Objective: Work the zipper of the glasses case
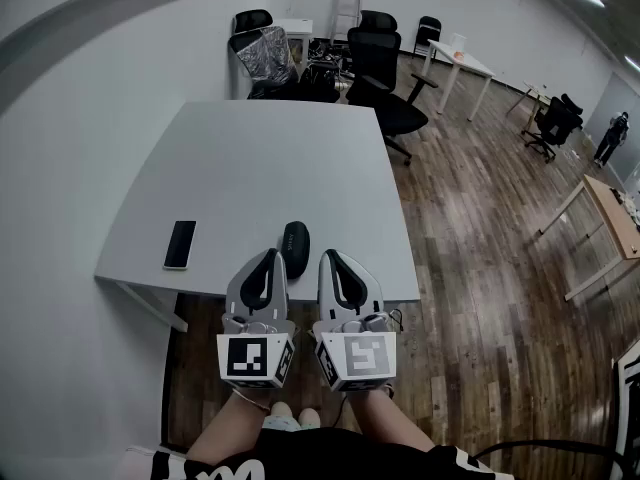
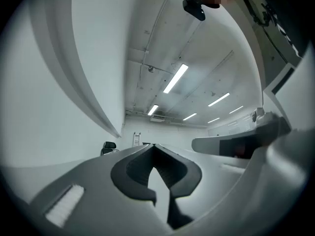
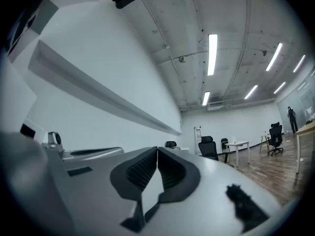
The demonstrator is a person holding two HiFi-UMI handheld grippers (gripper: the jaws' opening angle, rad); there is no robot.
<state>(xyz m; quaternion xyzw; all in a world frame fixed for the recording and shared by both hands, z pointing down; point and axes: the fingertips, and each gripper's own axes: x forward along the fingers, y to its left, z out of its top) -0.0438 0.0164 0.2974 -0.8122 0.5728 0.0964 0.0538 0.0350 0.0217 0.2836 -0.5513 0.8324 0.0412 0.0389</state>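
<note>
So the big gray table (image 1: 260, 158) takes up most of the head view, and I'll place everything off that. The wood floor (image 1: 480, 228) runs along the table's right side and out to the back of the room. Past the table's far edge there's a cluster of black office chairs (image 1: 385, 78), and a small white desk (image 1: 462, 60) sits further off to the far right of them. You're standing at the table's near edge with both claws held side by side, right over that edge. Your left gripper (image 1: 270, 255) has its jaws pressed together with nothing pinched. Its own view shows the dark pads meeting at the tip, with only ceiling and wall beyond them. Same story for your right gripper (image 1: 329, 257): jaws together, empty, with just the room showing past the tip. The glasses case (image 1: 295, 245), the dark oval one, lies on the table close to its near edge, roughly mid-width. It sits in the gap between your two claw tips and neither one is gripping it. From here I can't tell where the zipper is on it. A black phone (image 1: 180, 244) lies flat near the table's near-left corner, well apart from the case.
</note>
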